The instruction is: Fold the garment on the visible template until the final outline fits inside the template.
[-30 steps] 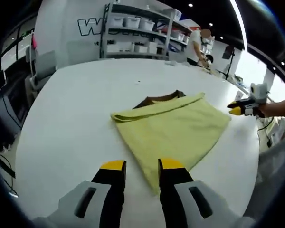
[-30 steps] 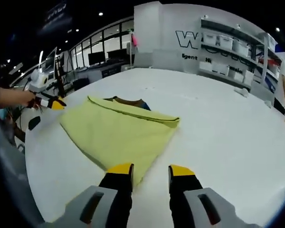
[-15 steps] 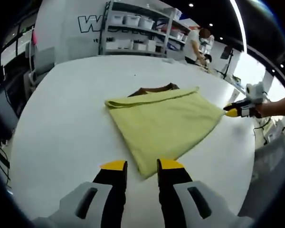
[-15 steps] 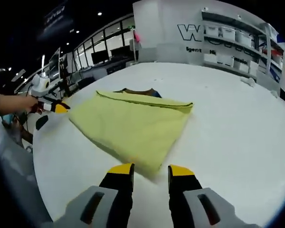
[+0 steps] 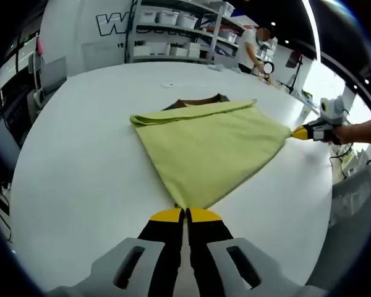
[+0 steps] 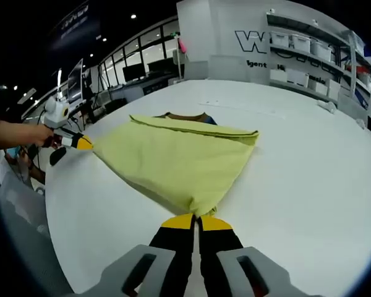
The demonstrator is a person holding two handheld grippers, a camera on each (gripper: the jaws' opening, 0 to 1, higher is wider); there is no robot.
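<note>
**Both corners pinched, fold pending**

Setting: large white worktop [image 5: 80, 161] in a bright lab hall, storage shelving [image 5: 173, 28] along the far wall, a person standing by it.

Object: yellow-green soft cloth garment [image 5: 204, 148], already folded over once, lies flat mid-worktop. A dark brown template sheet [image 5: 195, 103] peeks out from under its far edge; most of the template is hidden, so fit cannot be judged yet.

Left gripper [image 5: 185, 215]: fingers closed together on the garment's near corner point. Right gripper [image 6: 196, 221]: fingers likewise closed on the opposite corner; in the left gripper view it appears at the garment's far right tip [image 5: 306, 132], touching the cloth.

Handling judgement: light, limp fabric, no stiffness; it will sag and drag between the two pinch points, and layers may slide apart. The corner grips look right, provided both layers are caught. Lift both corners evenly and keep the span taut, or the fold edge will skew.

Status: more folding is probably needed before the outline sits within the template.
</note>
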